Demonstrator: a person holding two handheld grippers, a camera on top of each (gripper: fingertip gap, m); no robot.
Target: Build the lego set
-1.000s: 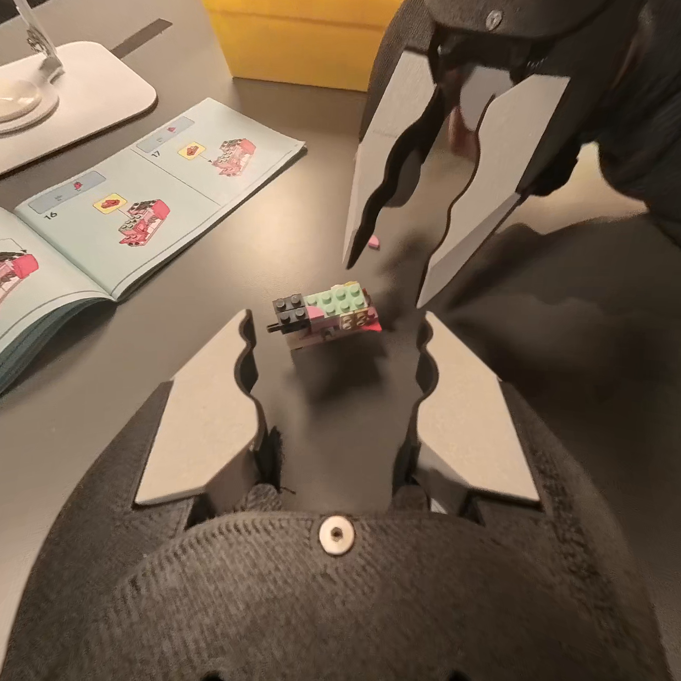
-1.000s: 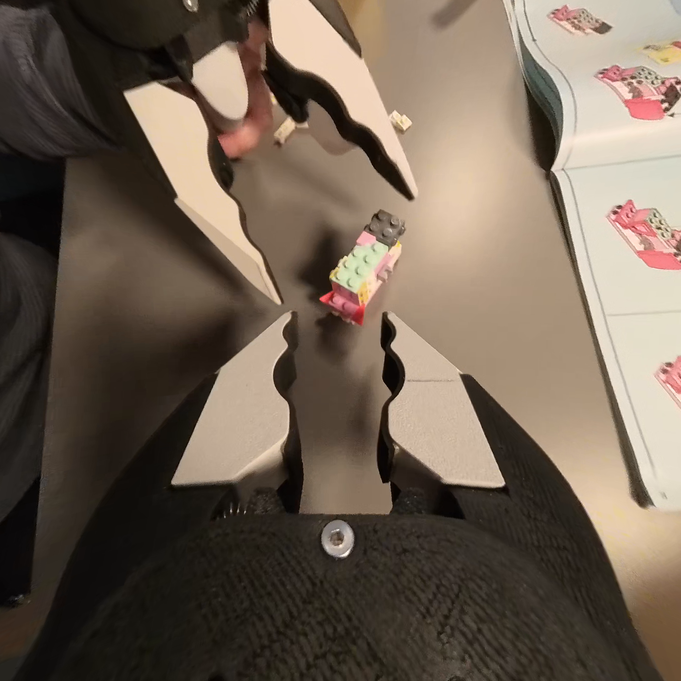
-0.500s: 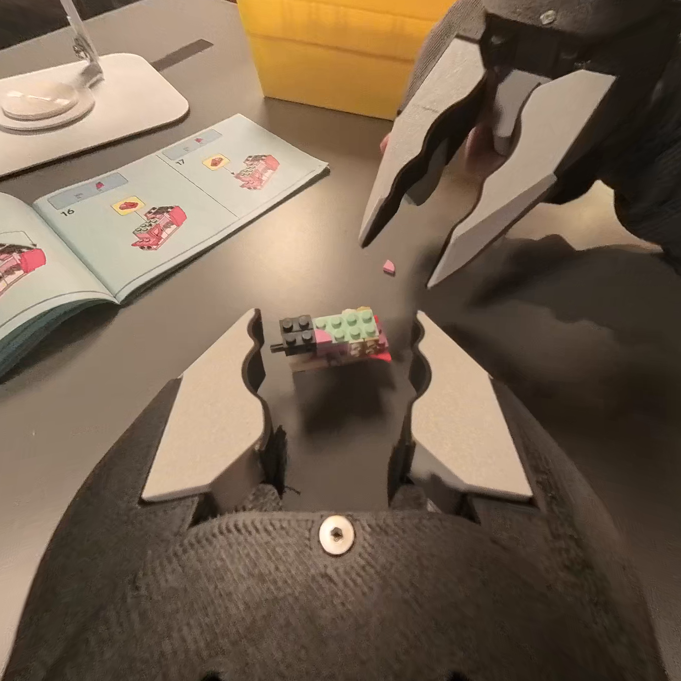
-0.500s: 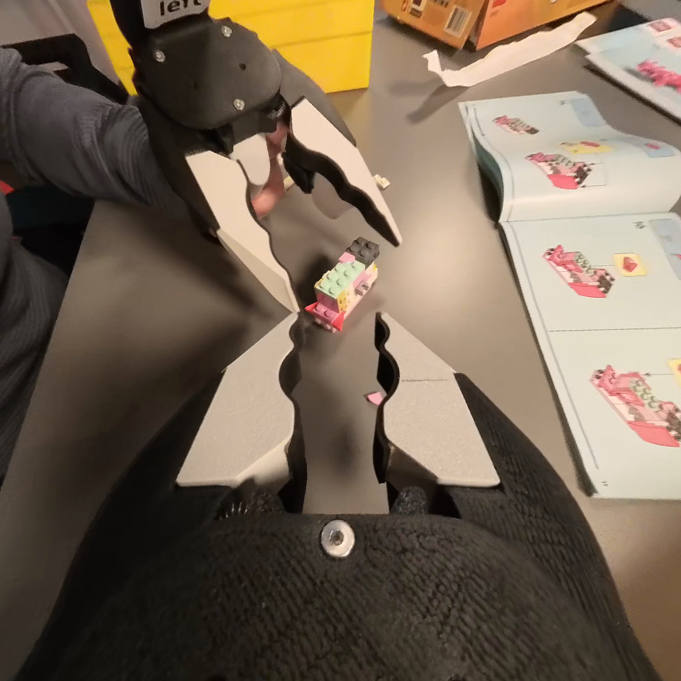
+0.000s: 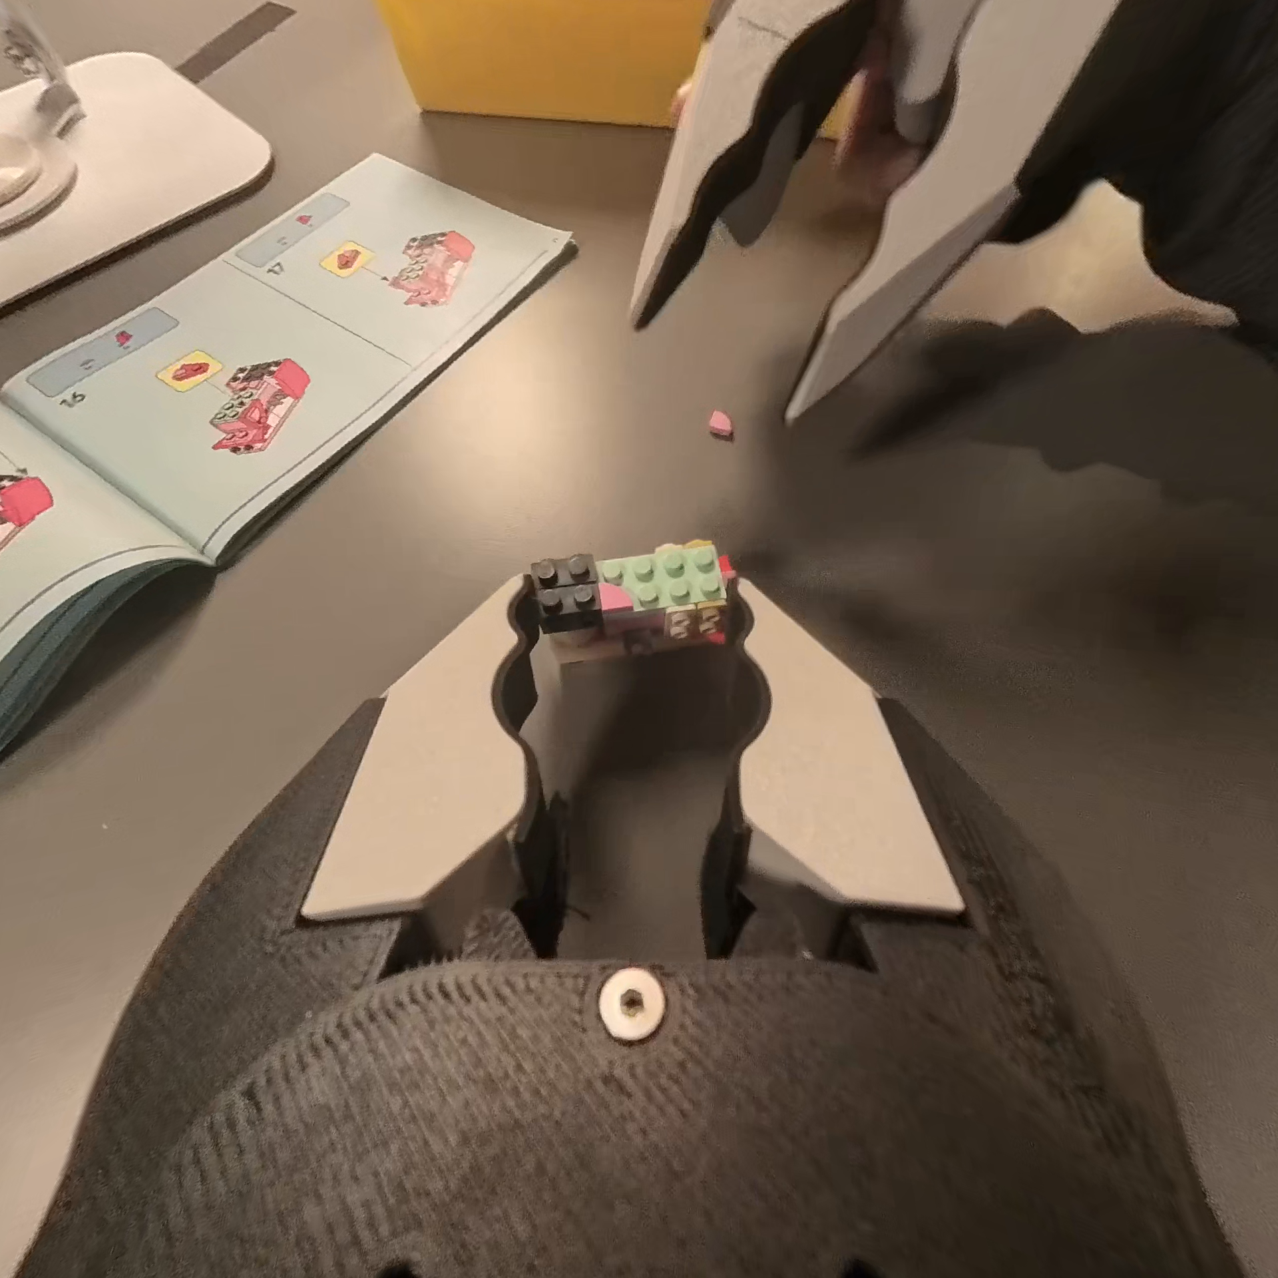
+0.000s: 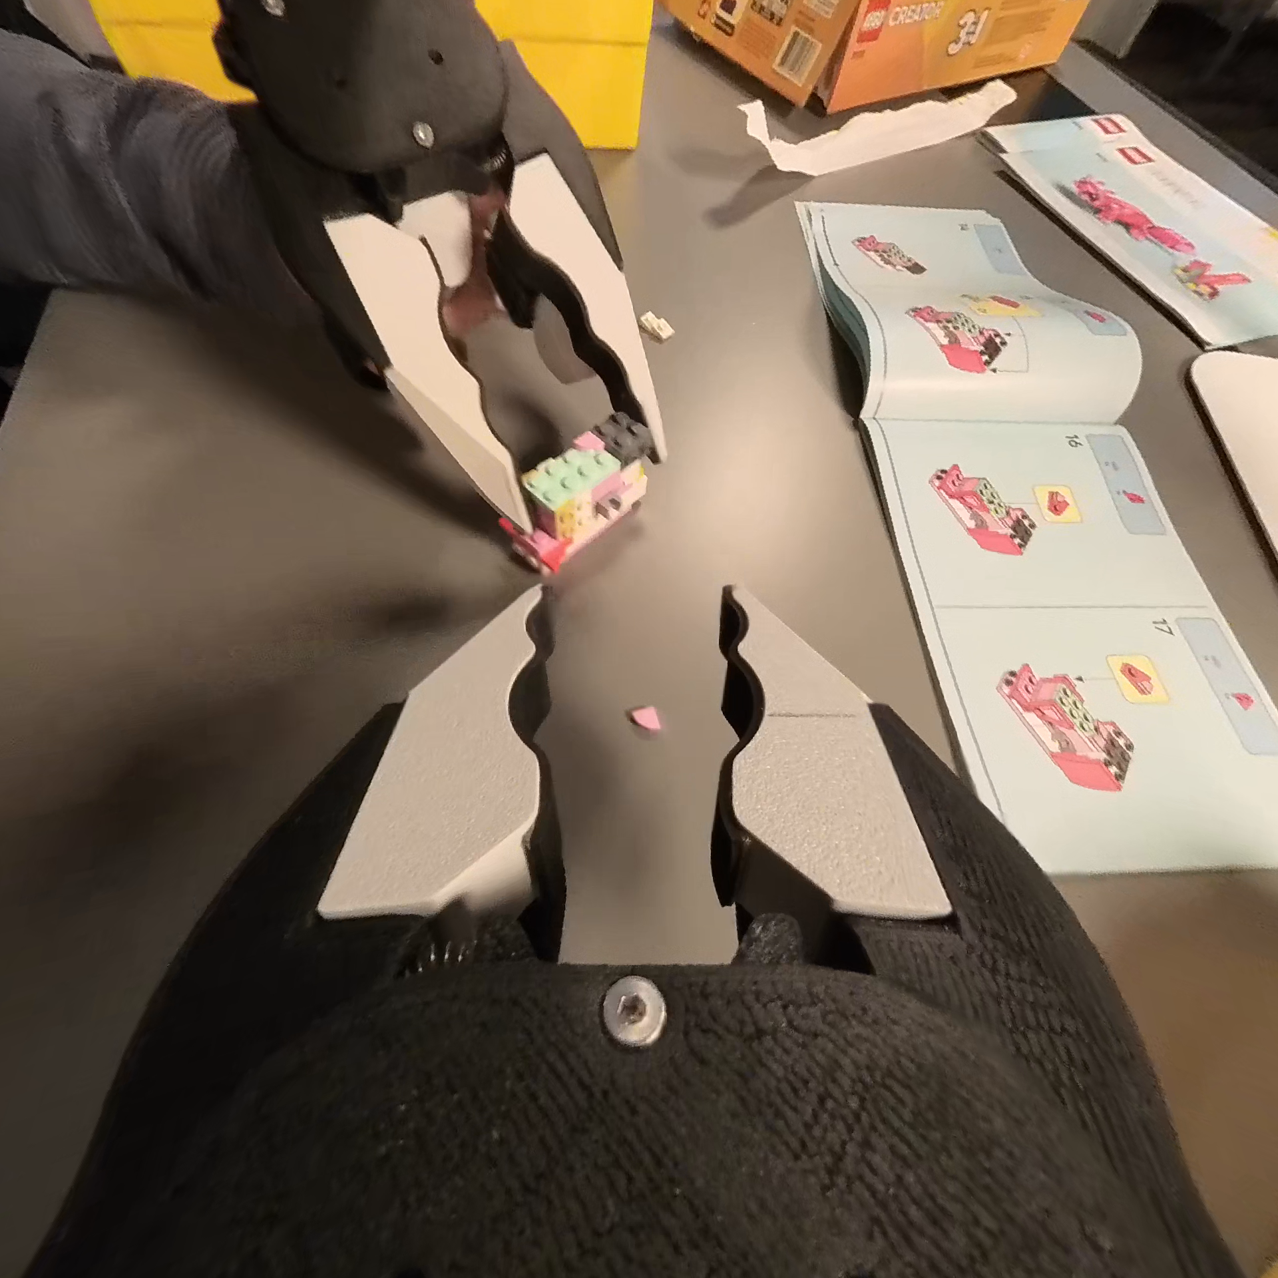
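The left tool (image 5: pixel 633 608) is gripping a small brick model (image 5: pixel 643 603), pastel green, pink, yellow and black, its fingertips pressing on the black end and the red end, just above the dark counter (image 5: pixel 484 442). The right tool (image 6: pixel 631 602) is hanging with jaws partly apart and holding nothing, just beside the model (image 6: pixel 581 491), while a tiny pink piece (image 6: pixel 646 718) is lying on the counter between its fingers. An open instruction booklet (image 6: pixel 1079 553) is lying near on the right tool's side, with a yellow box (image 5: pixel 553 55) farther back.
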